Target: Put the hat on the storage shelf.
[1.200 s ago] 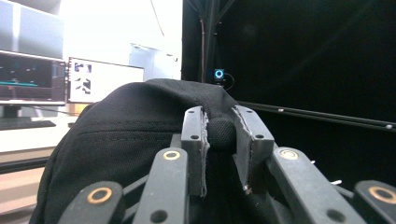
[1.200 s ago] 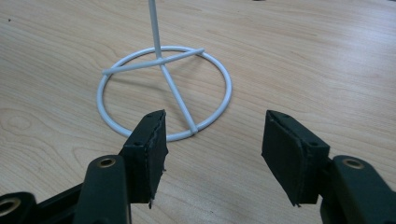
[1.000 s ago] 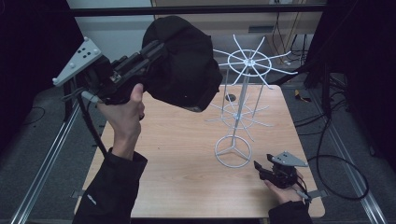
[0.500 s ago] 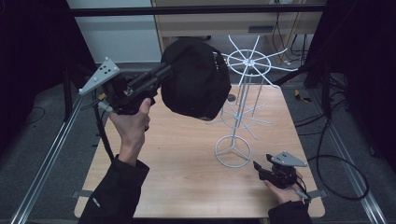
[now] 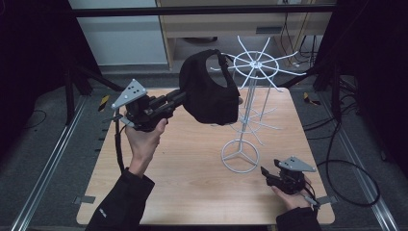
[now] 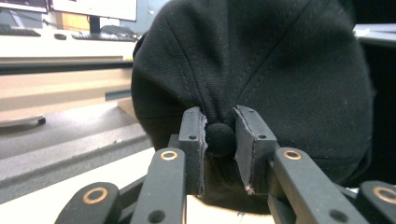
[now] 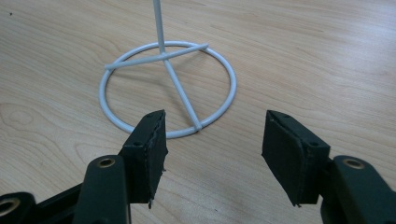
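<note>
A black cap (image 5: 211, 91) hangs in the air over the back middle of the table, with my left gripper (image 5: 185, 96) shut on it from the left. In the left gripper view the pads (image 6: 194, 135) pinch the round button on top of the black cap (image 6: 261, 60), with my left gripper (image 6: 219, 135) pointing level. A white wire rack (image 5: 239, 156) with spoked arms stands just right of the cap. My right gripper (image 5: 267, 173) rests near the table's front right, open, and the right gripper (image 7: 212, 135) faces the rack's ring base (image 7: 168, 88) with nothing between its jaws.
The wooden table (image 5: 183, 178) has bare room at the front left and middle. Metal rails run along both sides of it. Cables lie on the floor at the right, and a cabinet stands behind the table.
My left hand has come down and to the right with the cap, bringing it close beside the rack's upper arms. The right gripper has stayed where it was.
</note>
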